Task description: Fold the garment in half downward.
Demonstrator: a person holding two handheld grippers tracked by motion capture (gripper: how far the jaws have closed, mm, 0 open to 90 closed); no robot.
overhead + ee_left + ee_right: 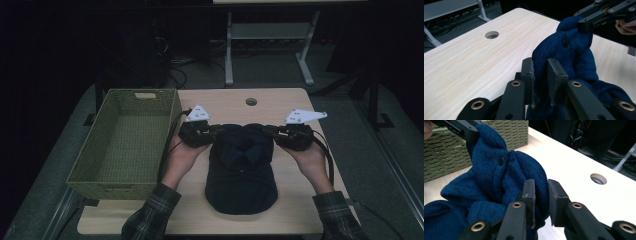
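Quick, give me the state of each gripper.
Left gripper: closed on the blue knitted garment.
Right gripper: closed on a fold of the same garment.

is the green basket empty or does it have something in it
Empty: the high view shows the green basket's bare woven floor; the blue garment lies on the table beside it.

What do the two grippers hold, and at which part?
Both hold the blue knitted garment: left gripper and right gripper each pinch a fold at its far, top edge.
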